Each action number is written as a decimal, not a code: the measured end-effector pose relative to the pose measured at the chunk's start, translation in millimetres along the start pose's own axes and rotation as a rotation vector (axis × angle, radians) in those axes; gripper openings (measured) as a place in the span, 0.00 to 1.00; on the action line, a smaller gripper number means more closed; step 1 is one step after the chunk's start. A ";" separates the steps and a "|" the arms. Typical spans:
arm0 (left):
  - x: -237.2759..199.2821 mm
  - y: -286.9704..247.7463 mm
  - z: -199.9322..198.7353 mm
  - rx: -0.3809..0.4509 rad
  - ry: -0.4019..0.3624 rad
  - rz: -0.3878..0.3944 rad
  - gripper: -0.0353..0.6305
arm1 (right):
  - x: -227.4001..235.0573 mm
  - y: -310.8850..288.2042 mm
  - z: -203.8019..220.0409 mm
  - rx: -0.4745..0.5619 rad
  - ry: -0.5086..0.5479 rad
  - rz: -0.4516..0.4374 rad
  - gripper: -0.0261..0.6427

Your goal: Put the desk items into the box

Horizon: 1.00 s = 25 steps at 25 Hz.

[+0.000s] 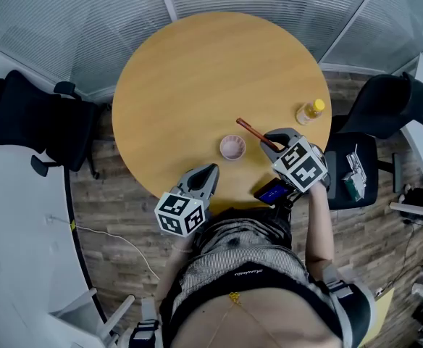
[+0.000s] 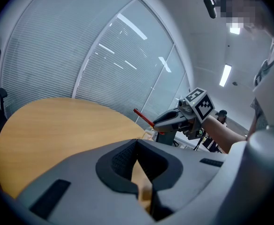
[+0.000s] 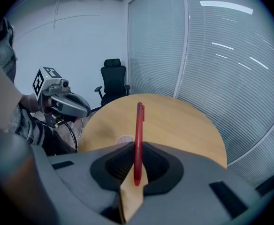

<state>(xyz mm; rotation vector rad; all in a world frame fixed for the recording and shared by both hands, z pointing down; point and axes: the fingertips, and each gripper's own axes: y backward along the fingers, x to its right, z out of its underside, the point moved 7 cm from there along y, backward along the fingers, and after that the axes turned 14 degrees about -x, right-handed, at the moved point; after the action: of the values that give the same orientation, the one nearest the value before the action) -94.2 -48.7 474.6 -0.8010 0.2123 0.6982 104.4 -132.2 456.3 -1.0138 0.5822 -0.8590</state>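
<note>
My right gripper (image 1: 269, 138) is shut on a red pen (image 1: 252, 130), held over the table's near right part. In the right gripper view the pen (image 3: 139, 130) stands straight up out of the jaws (image 3: 137, 149), its clip end pointing away. A small pink round item (image 1: 232, 147) lies on the round wooden table (image 1: 197, 71), just left of the pen. A small bottle with a yellow cap (image 1: 310, 112) stands near the table's right edge. My left gripper (image 1: 208, 174) hovers at the table's near edge, shut with nothing in it (image 2: 137, 146). No box shows in any view.
Black office chairs stand left of the table (image 1: 30, 118) and right of it (image 1: 392, 107). Glass walls with blinds (image 1: 66, 20) curve behind the table. A dark device with a blue screen (image 1: 273, 191) sits under my right gripper. White desks edge both sides.
</note>
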 end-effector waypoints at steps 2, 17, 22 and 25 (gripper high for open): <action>-1.4 -0.2 0.4 -0.003 0.003 0.001 0.08 | -0.8 -4.2 1.0 -0.010 -0.001 -0.008 0.13; -5.3 0.5 1.1 -0.005 -0.002 -0.009 0.08 | -22.9 -62.3 9.6 -0.160 0.009 -0.104 0.13; -9.0 3.5 1.8 0.000 0.010 -0.013 0.08 | -29.5 -81.4 14.6 -0.278 0.055 -0.107 0.13; -12.4 6.5 1.9 0.003 0.015 -0.014 0.08 | -32.0 -89.0 13.8 -0.335 0.086 -0.083 0.13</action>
<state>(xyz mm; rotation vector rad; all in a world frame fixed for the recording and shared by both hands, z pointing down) -107.9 -50.2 477.4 -0.8038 0.2210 0.6791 67.0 -122.0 543.7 -1.3162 0.7784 -0.8992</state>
